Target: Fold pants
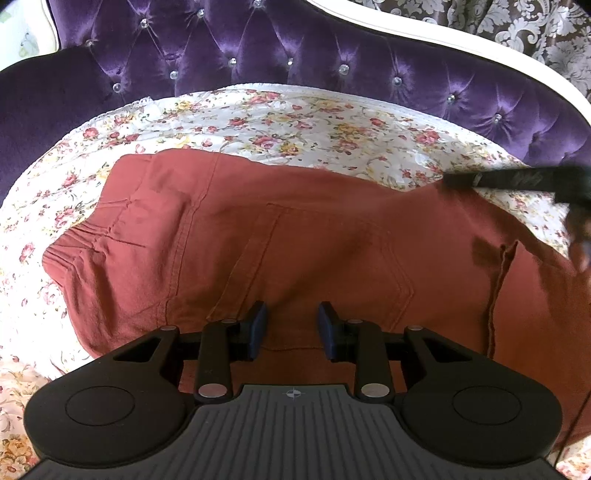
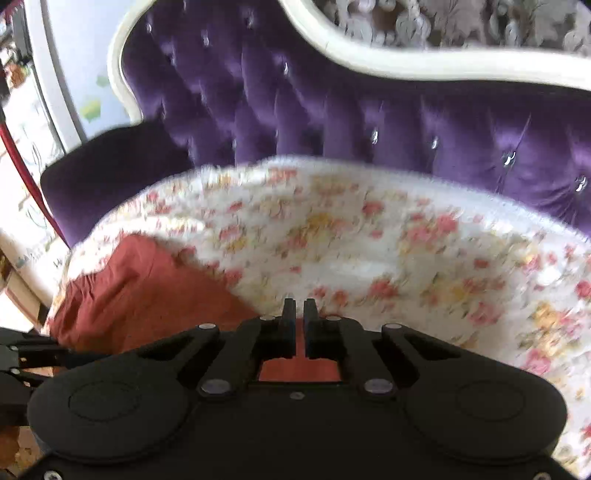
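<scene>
Purple tufted sofa [image 1: 295,48] bears rust-red cotton pants [image 1: 295,236] on a floral quilt [image 1: 258,122]; right hand-held gripper [image 2: 299,308] pinches their far edge, left hand-held gripper [image 1: 292,325] half-open above, so lift evenly.

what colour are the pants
Rust red pants, clearest in the left wrist view.

Sofa back [image 1: 295,48]: purple velvet, deep-tufted, set with clear crystal buttons, spanning the upper frame. Frame trim [image 1: 424,31]: cream-white, curved, running along the top right. Seat cover [image 1: 288,122]: white cloth printed with pink and yellow flowers, lace-edged, mid-frame. Wall covering [image 1: 517,26]: brown with pale damask scrolls, upper right corner. Armrest [image 2: 110,170]: dark purple, left of frame. Light: soft daylight.
</scene>
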